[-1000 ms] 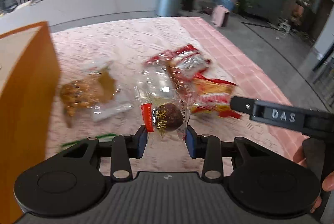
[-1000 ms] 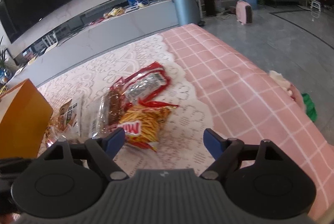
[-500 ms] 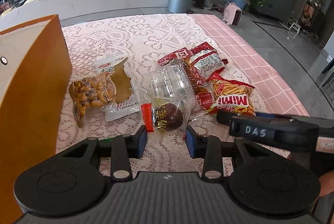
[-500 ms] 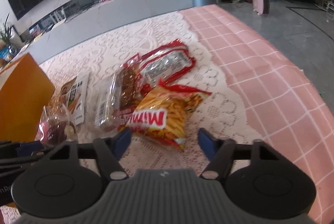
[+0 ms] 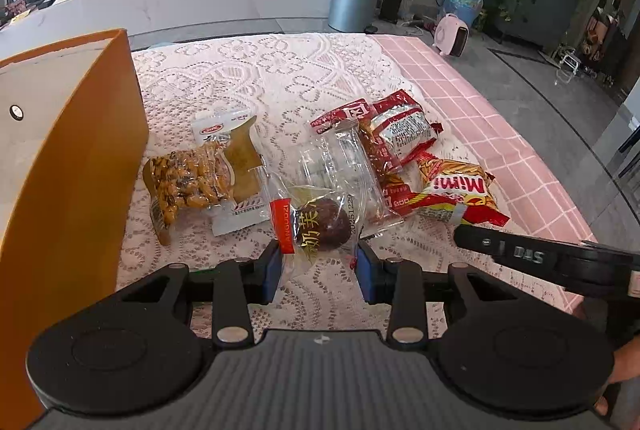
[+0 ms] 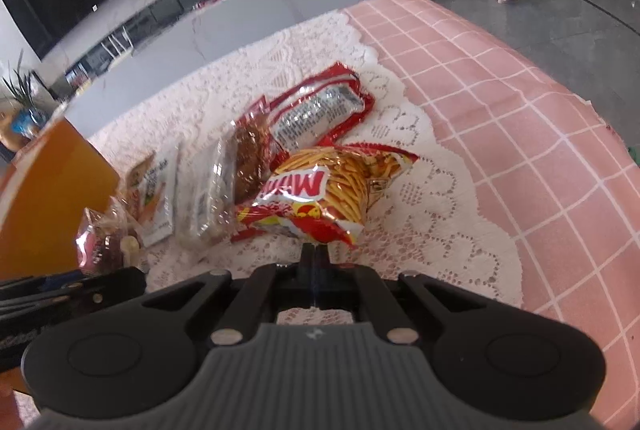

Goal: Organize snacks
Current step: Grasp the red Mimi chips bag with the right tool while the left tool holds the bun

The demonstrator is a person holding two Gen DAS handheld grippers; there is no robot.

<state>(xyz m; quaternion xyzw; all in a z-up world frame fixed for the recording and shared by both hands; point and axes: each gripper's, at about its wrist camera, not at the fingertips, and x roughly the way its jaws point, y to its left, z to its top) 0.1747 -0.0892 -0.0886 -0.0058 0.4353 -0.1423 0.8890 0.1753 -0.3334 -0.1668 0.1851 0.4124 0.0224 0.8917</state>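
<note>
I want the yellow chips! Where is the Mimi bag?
In the right wrist view the Mimi bag lies on the lace cloth, just ahead of the shut right gripper, beside the red packet.

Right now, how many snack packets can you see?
7: dark-ball packet in left jaws; nuts and white packet by orange box; clear packet, brown packet, red-silver packet mid-table; Mimi bag rightmost. Overlap may hide more.

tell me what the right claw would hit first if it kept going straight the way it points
Most likely the Mimi snack bag. The right claw is shut, and its tips sit right at the bag's near sealed edge; whether they already pinch that edge is hard to tell. Beyond it lies the red wrapper.
</note>
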